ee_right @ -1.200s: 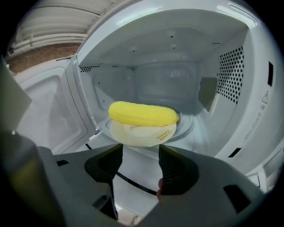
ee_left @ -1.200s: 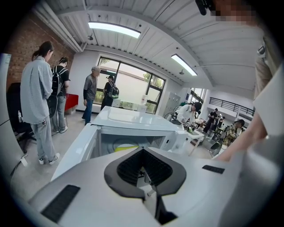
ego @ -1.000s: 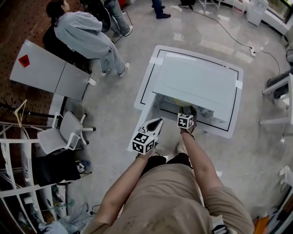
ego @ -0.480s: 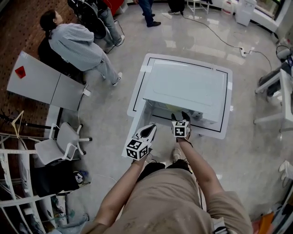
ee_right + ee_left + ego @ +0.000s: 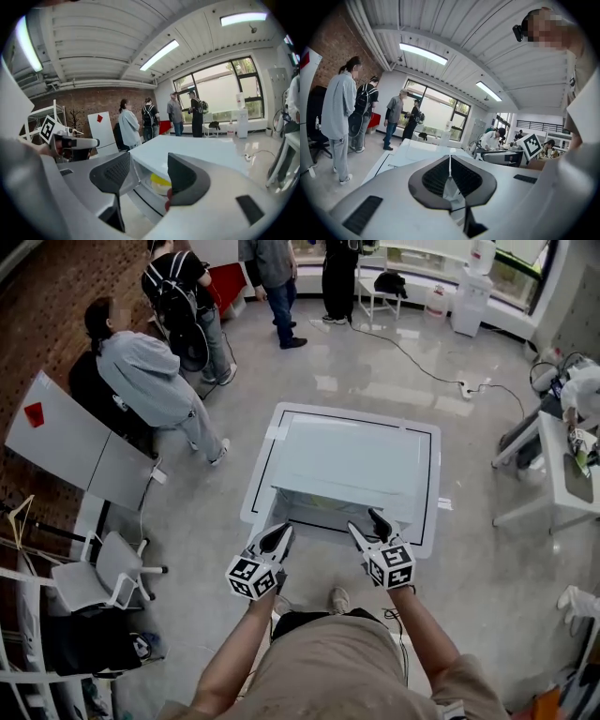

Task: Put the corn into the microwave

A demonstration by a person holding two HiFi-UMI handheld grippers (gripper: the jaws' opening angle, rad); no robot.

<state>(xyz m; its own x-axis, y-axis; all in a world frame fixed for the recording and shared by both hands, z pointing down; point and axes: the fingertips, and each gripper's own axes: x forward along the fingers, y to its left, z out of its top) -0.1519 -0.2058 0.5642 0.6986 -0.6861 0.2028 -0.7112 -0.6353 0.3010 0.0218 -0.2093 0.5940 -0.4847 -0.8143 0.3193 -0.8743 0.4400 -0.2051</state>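
The microwave (image 5: 352,460) is a white box on a white, black-lined mat (image 5: 427,521) on the floor, with its front opening facing me. In the right gripper view the yellow corn (image 5: 158,180) lies on a white plate inside that opening. My right gripper (image 5: 367,526) is held just in front of the opening, open and holding nothing; in its own view the right gripper (image 5: 149,168) shows a wide gap. My left gripper (image 5: 274,540) hangs at the microwave's front left corner. In its own view the left gripper (image 5: 450,161) has its pads pressed together, holding nothing.
A person in a grey hoodie (image 5: 141,381) stands at the left by a white board (image 5: 75,446). Others stand at the back (image 5: 272,277). A white chair (image 5: 103,573) is at the lower left, a table (image 5: 562,465) at the right, and a cable (image 5: 422,362) crosses the floor.
The right gripper has drawn back out of the microwave's opening toward me. Both grippers sit lower in the head view and farther apart, and the view has tilted up to show more of the room.
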